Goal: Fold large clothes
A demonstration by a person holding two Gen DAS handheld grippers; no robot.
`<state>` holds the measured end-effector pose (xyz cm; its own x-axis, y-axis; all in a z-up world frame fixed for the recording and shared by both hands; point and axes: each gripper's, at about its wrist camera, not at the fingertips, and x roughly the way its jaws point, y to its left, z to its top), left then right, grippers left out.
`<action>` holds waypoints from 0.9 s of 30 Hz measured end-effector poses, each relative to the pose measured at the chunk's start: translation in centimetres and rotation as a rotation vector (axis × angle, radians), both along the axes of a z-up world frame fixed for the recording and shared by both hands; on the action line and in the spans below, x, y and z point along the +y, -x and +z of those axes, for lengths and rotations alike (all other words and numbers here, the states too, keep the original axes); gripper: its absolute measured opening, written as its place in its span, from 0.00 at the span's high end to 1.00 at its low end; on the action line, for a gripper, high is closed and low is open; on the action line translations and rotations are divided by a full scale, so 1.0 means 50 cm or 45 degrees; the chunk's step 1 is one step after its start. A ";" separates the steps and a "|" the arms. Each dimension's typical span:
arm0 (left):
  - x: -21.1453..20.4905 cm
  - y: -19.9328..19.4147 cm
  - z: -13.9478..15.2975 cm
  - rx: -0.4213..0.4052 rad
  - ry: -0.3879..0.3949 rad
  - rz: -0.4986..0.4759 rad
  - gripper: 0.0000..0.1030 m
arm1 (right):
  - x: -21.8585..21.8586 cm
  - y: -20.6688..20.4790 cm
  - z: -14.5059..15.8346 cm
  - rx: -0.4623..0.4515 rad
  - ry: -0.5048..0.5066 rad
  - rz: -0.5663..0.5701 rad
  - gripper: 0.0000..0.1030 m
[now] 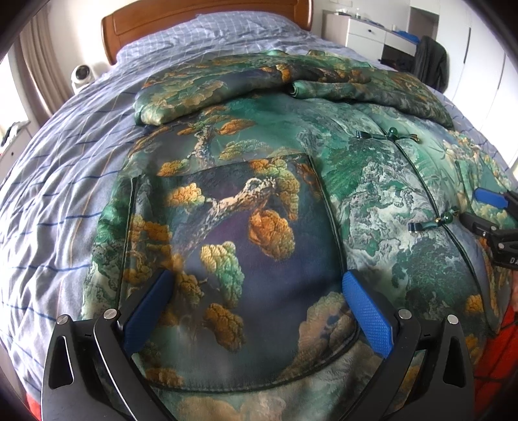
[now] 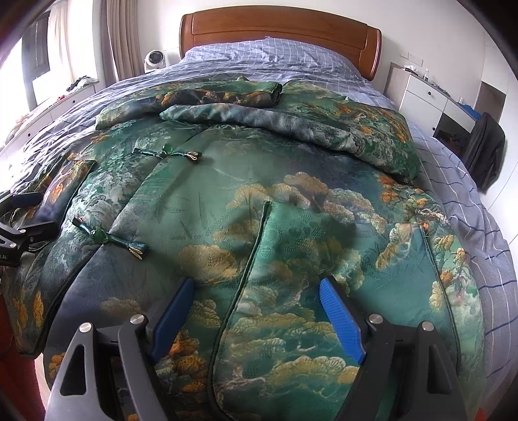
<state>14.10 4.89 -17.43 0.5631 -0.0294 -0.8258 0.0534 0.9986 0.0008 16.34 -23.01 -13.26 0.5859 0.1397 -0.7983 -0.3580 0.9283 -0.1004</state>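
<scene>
Jacket (image 1: 246,207) lies flat on bed (image 1: 61,181) under both your grippers. Left gripper (image 1: 255,281) gapes wide over its pocket (image 1: 226,233), empty. Right gripper (image 2: 255,288) also wide, empty, just right of frog clasp (image 2: 106,238).

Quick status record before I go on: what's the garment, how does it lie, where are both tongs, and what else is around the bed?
garment: padded green jacket with a tree and cloud print, front up
surface: bed with blue checked sheet
sleeves: both folded across the chest near the collar
front fastening: knot buttons closed
pockets: patch pocket on each front half
left tongs: open, over the pocket near the hem, holding nothing
right tongs: open, over the other front half, holding nothing
background: wooden headboard, white drawers
</scene>
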 end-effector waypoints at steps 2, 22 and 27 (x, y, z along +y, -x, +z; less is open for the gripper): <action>0.000 0.007 0.004 0.021 0.011 0.000 0.00 | 0.001 -0.004 0.003 0.013 0.005 -0.008 0.20; 0.070 0.154 0.123 0.043 0.208 -0.059 0.01 | -0.068 0.014 0.099 0.049 -0.124 -0.119 0.20; 0.221 0.156 0.117 0.042 0.345 0.190 0.01 | -0.218 0.023 0.150 0.054 -0.191 -0.269 0.20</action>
<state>6.32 15.92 -11.57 0.5511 -0.1703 -0.8169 -0.0982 0.9589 -0.2662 15.21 -33.91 -5.75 0.5813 0.1368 -0.8021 -0.1558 0.9862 0.0554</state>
